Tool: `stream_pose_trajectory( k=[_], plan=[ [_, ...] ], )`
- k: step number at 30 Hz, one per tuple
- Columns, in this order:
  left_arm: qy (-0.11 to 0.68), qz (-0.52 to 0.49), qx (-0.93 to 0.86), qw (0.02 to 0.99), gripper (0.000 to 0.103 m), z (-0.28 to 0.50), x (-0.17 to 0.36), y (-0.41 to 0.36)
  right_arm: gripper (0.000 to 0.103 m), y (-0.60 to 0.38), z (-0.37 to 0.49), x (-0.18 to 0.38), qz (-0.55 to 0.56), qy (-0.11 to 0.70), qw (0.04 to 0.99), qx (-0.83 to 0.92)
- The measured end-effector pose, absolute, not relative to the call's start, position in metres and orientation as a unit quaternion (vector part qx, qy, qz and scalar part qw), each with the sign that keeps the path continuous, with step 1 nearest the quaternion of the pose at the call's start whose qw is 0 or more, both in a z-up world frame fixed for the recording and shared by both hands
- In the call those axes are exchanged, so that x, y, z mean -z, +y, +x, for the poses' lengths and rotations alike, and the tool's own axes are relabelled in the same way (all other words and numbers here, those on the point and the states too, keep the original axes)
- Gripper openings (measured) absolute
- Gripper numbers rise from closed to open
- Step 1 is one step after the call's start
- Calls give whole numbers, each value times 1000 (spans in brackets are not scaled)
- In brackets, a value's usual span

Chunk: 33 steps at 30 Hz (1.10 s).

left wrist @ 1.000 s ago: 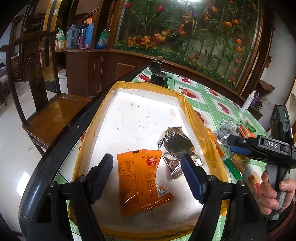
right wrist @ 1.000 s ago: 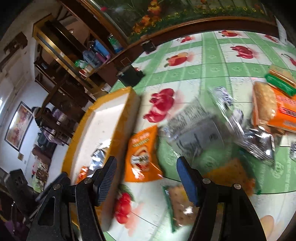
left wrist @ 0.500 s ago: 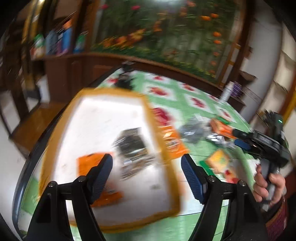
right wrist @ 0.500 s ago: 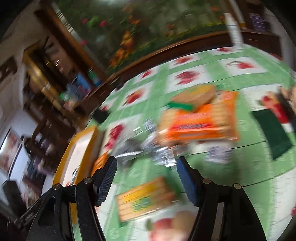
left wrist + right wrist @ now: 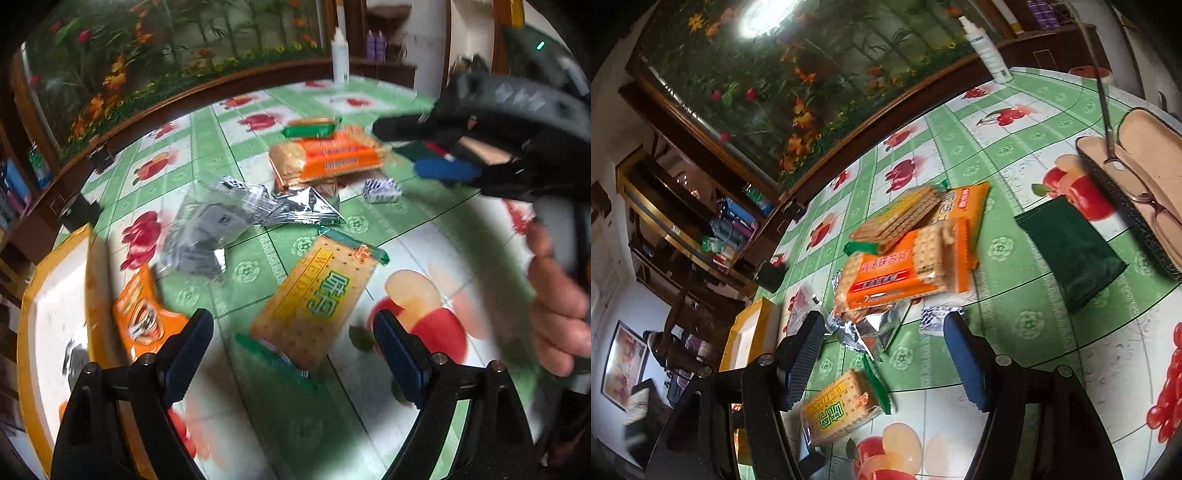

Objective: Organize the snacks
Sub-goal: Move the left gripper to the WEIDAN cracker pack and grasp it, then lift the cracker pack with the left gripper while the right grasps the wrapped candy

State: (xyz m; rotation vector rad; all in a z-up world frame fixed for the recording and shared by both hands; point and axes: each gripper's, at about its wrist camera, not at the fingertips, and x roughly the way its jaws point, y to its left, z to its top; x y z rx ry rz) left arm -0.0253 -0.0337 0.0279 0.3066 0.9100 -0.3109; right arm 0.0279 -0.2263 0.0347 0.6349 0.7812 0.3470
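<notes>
Two grippers, both with jaws spread and nothing in them. Your left gripper [image 5: 293, 334] hovers over the green-edged cracker pack [image 5: 317, 295], yellow tray [image 5: 27, 306] at far left. Your right gripper [image 5: 882, 354] hangs above the silver wrappers [image 5: 871, 328], just short of the orange cracker pack [image 5: 908, 266].

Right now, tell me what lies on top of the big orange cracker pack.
A smaller green-ended cracker packet lies slanted across the orange cracker pack, covering its far left corner. A silver foil wrapper pokes out underneath; anything else underneath is hidden.
</notes>
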Motion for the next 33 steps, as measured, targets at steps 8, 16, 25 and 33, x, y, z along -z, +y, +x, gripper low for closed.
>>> stream_pose_trajectory(
  k=[8,16,25,33],
  plan=[
    [456,100,150,872,64,2,-8,-33,71,-236,32,-30,298,384,865,-126],
    [440,66,136,885,47,2,-9,-13,71,-219,44,-19,228,420,874,-88],
    [439,64,132,886,47,2,-9,-9,49,-181,54,-10,83,435,896,-38],
    [436,48,135,889,46,1,-12,-1,38,-189,41,-18,84,412,907,-25]
  ],
)
